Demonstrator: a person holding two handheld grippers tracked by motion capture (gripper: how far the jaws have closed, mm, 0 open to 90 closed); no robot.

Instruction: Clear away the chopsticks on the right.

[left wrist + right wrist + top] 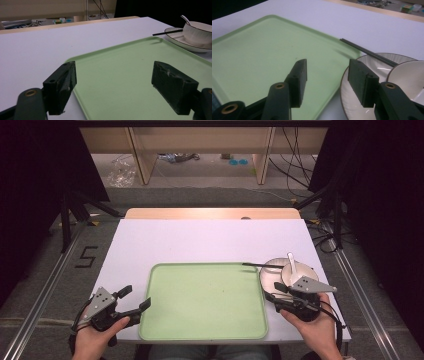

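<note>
Both grippers gaping, nothing held: left gripper (pixel 134 301) by the empty tray (pixel 200 330), right gripper (pixel 325 82) at the plate (pixel 270 276) carrying bowl (pixel 300 272), spoon, chopsticks (pixel 260 265). Likely next: grip that plate's rim.

This looks like a lab or recording studio set up for capture work. The white worktop (pixel 210 242) stands between black curtains (pixel 45 170) on stands, with metal rails (pixel 42 292) along the grey floor and a number 5 (pixel 86 256) marked on it. Loose cables (pixel 292 162) trail past bare wooden furniture legs (pixel 140 155) behind.
</note>
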